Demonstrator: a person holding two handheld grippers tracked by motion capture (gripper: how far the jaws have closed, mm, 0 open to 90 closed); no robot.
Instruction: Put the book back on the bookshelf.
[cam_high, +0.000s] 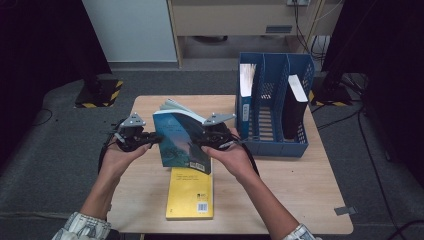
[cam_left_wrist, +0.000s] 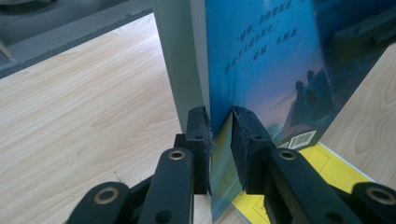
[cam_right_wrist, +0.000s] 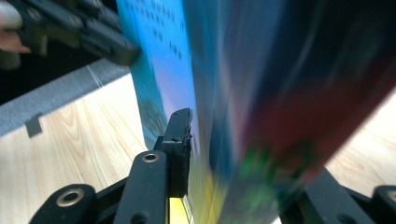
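Observation:
A blue paperback (cam_high: 182, 140) stands upright above the table, held up between the two hands. My left gripper (cam_high: 155, 140) is shut on its left edge; in the left gripper view both pads (cam_left_wrist: 201, 130) pinch the thin back cover (cam_left_wrist: 261, 60). My right gripper (cam_high: 200, 140) is at the book's right edge. In the right gripper view the book (cam_right_wrist: 261, 70) is blurred and stands between the jaws (cam_right_wrist: 233, 130). The left pad (cam_right_wrist: 180, 135) sits just beside the cover and the other jaw's pad is hidden behind the book. The left gripper (cam_right_wrist: 126, 51) also shows far off.
A yellow book (cam_high: 190, 192) lies flat on the wooden table (cam_high: 300, 190) under the blue one. A blue file rack (cam_high: 275, 135) stands at the back right, holding a blue binder (cam_high: 246, 95) and a black book (cam_high: 295, 107). Black stands flank the table.

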